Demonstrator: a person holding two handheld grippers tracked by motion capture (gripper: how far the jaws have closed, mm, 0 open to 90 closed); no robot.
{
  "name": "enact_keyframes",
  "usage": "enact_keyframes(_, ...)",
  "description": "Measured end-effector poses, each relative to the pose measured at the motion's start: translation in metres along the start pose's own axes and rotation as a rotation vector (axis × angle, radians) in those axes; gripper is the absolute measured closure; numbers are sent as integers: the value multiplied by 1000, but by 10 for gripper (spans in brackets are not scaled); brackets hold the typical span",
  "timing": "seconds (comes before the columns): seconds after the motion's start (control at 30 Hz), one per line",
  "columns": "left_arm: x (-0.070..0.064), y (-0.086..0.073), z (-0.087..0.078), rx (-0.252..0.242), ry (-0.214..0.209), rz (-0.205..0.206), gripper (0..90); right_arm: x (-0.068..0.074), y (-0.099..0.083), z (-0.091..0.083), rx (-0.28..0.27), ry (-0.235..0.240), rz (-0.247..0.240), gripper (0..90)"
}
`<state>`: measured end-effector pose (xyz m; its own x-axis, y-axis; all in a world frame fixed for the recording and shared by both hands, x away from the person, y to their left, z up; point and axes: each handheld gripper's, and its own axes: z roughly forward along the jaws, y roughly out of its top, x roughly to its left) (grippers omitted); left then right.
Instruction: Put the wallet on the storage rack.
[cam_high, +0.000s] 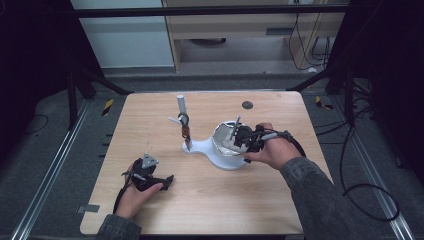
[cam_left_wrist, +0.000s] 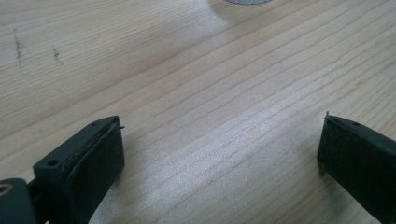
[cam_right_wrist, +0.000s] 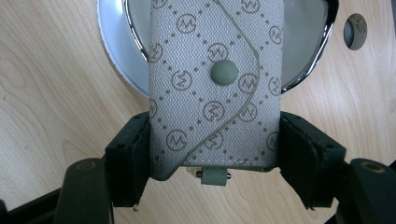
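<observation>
My right gripper (cam_right_wrist: 215, 144) is shut on a grey patterned key case (cam_right_wrist: 215, 70) with a round snap button, and its two jaws press the case's sides. The case hangs over a chrome bowl (cam_high: 222, 142) set in a white stand (cam_high: 200, 147) at the table's middle right, where the right gripper (cam_high: 245, 139) reaches in from the right. A white post (cam_high: 181, 107) with a dark key ring rises from the stand's left end. My left gripper (cam_high: 167, 181) rests low at the front left, jaws wide open over bare wood (cam_left_wrist: 219, 130).
A small dark round hole (cam_high: 247, 105) sits in the tabletop near the far edge, and it shows as a hole (cam_right_wrist: 355, 30) past the bowl too. Metal rails run along both sides of the table.
</observation>
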<state>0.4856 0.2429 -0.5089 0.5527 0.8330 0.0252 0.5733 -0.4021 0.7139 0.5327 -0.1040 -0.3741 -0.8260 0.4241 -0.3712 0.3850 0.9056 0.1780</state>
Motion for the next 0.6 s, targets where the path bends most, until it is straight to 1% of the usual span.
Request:
enact_keyframes(0.23, 0, 0, 0, -1, 1, 0, 0, -3, 4, 1, 3, 3, 4, 313)
enact_keyframes(0.6, 0, 0, 0, 2, 0, 4, 0, -2, 10, 4, 9, 3, 2, 313)
